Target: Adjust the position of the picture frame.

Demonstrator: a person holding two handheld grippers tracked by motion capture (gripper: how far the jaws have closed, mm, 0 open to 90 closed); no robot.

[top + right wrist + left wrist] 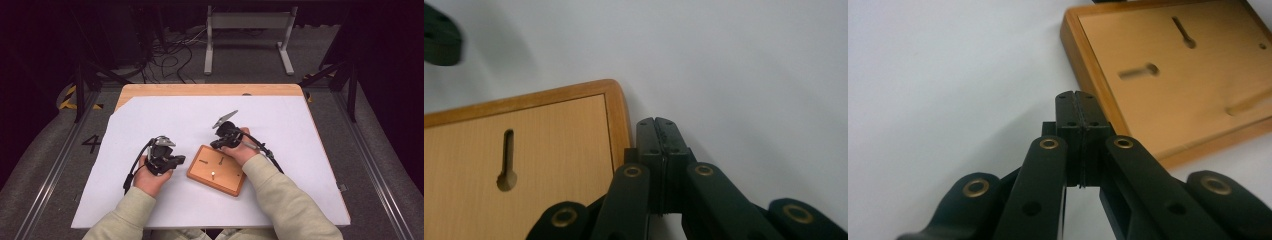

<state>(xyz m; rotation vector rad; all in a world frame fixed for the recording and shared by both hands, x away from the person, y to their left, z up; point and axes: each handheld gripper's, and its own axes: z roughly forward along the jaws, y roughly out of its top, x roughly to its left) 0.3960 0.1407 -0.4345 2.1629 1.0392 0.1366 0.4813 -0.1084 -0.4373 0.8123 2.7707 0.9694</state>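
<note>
One white-covered surface (165, 115) carries one wooden board (216, 170), lying flat between the two grippers; its far edge is cut off in the left gripper view. It has a raised rim, keyhole slots and a small pale peg. The left gripper (1079, 107) and right gripper (657, 131) hold nothing, jaws pressed together.

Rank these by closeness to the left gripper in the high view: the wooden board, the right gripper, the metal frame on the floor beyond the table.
1. Wooden board, just beside the left gripper, toward the table's middle.
2. Right gripper, past the board's far corner.
3. Metal frame, on the floor beyond the table's far edge.
</note>
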